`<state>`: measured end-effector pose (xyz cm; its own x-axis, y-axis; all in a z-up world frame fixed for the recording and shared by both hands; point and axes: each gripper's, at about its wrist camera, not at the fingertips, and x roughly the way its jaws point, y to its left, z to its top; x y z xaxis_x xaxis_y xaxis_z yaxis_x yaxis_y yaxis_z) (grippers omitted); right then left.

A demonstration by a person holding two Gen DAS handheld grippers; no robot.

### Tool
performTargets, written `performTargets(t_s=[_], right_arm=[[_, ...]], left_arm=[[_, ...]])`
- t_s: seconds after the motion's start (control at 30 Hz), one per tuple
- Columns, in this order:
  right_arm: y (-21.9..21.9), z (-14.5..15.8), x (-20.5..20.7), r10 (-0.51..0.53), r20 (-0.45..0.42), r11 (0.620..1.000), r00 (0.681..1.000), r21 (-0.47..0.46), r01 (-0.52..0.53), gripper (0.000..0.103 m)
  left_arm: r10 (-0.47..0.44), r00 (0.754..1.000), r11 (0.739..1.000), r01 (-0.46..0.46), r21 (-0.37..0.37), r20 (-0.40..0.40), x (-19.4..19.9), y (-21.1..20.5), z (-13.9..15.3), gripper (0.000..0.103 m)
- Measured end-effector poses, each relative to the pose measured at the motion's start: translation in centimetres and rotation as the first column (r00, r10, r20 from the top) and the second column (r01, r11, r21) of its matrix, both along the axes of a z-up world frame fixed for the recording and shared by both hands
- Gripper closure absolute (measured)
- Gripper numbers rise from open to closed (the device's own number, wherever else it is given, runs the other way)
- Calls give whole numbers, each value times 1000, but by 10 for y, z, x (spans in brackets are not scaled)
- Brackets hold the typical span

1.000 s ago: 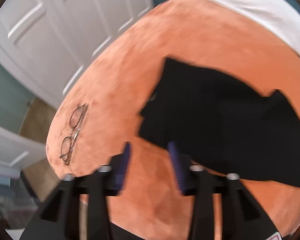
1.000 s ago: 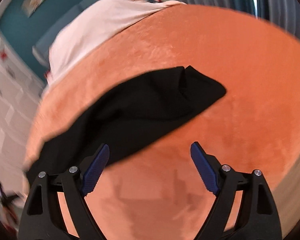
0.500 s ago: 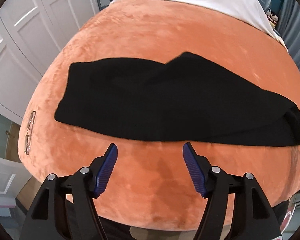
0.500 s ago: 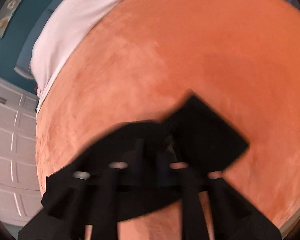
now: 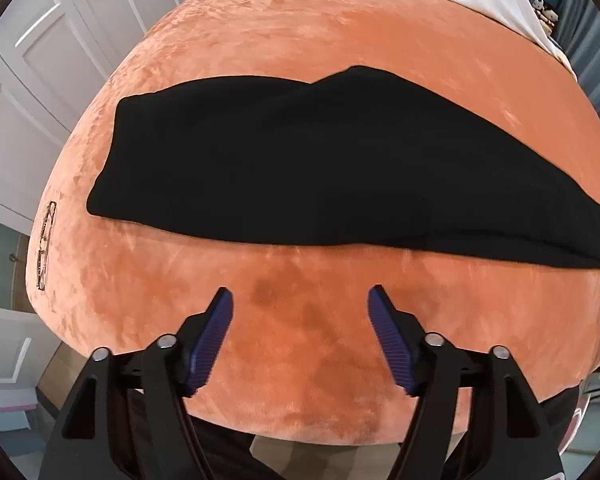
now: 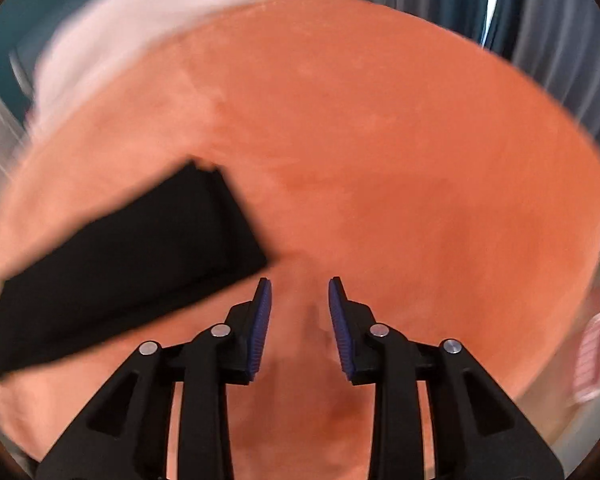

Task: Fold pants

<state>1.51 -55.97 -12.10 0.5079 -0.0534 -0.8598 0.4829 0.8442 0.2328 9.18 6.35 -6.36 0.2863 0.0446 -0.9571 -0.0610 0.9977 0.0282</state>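
— Status of the pants?

— The pants point(image 5: 300, 172) are lying flat across the orange blanket point(image 5: 300, 20), folded lengthwise into one long black band, one end near the glasses point(image 5: 46, 244) at the bed's edge. Half a second ago my right gripper point(image 6: 300, 312) was down over the end of the cloth; now I am holding it beside that end, touching nothing, jaws partly apart and empty.

— And the left?

— I am holding my left gripper point(image 5: 300, 328) back over bare blanket on the near side of the band, jaws spread wide, carrying nothing. A second ago it was close in at the cloth.

— Meaning?

— I am judging the lengthwise fold done and released; folding end to end is likely next.
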Motion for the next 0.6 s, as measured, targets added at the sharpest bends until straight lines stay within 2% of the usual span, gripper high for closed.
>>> performTargets(t_s=[0.03, 0.13, 0.2, 0.3, 0.37, 0.43, 0.47, 0.5, 0.53, 0.6], right_arm=[[7, 3, -4, 6, 24, 999, 1000, 31, -7, 56], [33, 6, -5, 40, 96, 991, 995, 125, -52, 53], [42, 0, 10, 30, 106, 984, 994, 171, -48, 53], [45, -12, 39, -38, 26, 993, 999, 111, 35, 53], [38, -16, 51, -104, 4, 994, 995, 46, 104, 53], [32, -23, 57, -100, -25, 995, 995, 13, 100, 53], [31, -29, 62, -84, -57, 996, 995, 11, 85, 58], [33, -37, 69, -59, -94, 998, 994, 23, 61, 77], [36, -39, 72, -34, -113, 999, 993, 33, 38, 87], [41, -20, 70, 2, -66, 1000, 998, 21, 0, 90]], left_arm=[[-1, 1000, 1000, 1, 6, -4, -1, -1, -2, 29], [11, 1000, 1000, -11, -6, -28, -1, 1, -7, 29], [35, 999, 998, -37, -50, -37, -4, 6, -6, 29], [48, 999, 997, -49, -57, -27, -11, 13, 0, 29], [54, 998, 998, -54, -14, -6, -18, 19, 5, 29], [63, 998, 998, -63, 12, -3, -23, 25, 6, 29], [73, 997, 997, -73, 10, -10, -24, 30, 5, 29], [82, 996, 997, -82, 7, -15, -25, 33, 4, 29], [98, 995, 995, -98, 5, -24, -26, 38, 1, 29], [117, 992, 993, -117, 0, -35, -25, 43, -1, 29]])
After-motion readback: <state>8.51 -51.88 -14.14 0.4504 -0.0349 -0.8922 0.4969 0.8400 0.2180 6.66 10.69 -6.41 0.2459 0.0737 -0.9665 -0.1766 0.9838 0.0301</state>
